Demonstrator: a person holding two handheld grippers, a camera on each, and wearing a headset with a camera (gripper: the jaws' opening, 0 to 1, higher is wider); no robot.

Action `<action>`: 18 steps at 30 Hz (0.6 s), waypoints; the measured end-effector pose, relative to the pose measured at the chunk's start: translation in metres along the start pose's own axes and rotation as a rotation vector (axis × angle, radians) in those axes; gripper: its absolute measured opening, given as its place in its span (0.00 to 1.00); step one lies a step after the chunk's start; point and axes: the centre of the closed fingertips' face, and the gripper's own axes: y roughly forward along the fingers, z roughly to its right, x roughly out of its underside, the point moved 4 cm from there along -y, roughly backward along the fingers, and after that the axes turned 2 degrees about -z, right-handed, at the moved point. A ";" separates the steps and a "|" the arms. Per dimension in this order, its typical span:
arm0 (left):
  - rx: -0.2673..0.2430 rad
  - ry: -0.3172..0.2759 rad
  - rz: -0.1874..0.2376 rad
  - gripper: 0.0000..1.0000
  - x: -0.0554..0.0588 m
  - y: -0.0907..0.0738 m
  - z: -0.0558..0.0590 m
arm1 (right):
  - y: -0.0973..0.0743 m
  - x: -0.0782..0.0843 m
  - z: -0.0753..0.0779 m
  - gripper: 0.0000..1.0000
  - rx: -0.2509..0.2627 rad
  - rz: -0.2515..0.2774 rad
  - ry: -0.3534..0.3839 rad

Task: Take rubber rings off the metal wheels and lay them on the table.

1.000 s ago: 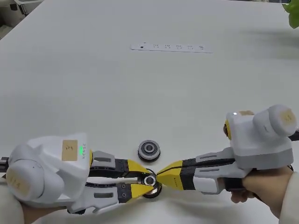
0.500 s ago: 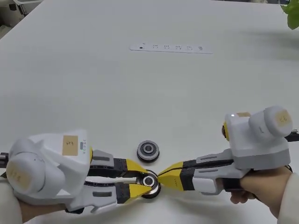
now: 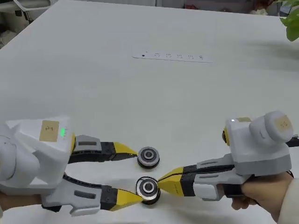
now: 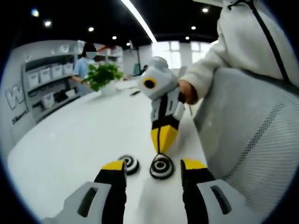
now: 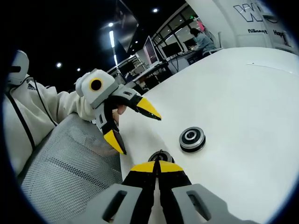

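Two metal wheels with black rubber rings sit on the white table [image 3: 93, 84]. The far wheel [image 3: 148, 157] [image 4: 128, 164] [image 5: 192, 138] lies flat and free. The near wheel [image 3: 148, 187] [image 4: 162, 168] [image 5: 161, 155] is at the tips of my right gripper [image 3: 160, 179] [image 5: 159, 164], which is shut on the rubber ring at its rim. My left gripper [image 3: 138, 174] [image 4: 154, 165] is open, one yellow jaw on each side of the near wheel and clear of it. In the right gripper view the left gripper [image 5: 140, 133] hangs spread above the near wheel.
A white power strip [image 3: 172, 56] lies far back on the table. A green plant [image 3: 292, 21] [image 4: 103, 74] stands at the far right corner. The table's near edge runs just behind both grippers, against the person's white sleeve [image 4: 243, 70].
My left gripper has opened and let go of the near wheel, its jaws now spread wide. The right gripper stays shut at the wheel's rim. The head camera has tilted slightly.
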 end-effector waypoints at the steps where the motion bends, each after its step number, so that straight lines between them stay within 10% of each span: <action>1: -0.001 -0.005 0.003 0.50 -0.001 -0.004 0.000 | -0.001 -0.001 0.000 0.00 0.000 0.000 -0.003; 18: -0.125 -0.023 0.019 0.72 -0.004 -0.061 -0.010 | -0.011 -0.013 -0.012 0.00 -0.002 0.000 -0.031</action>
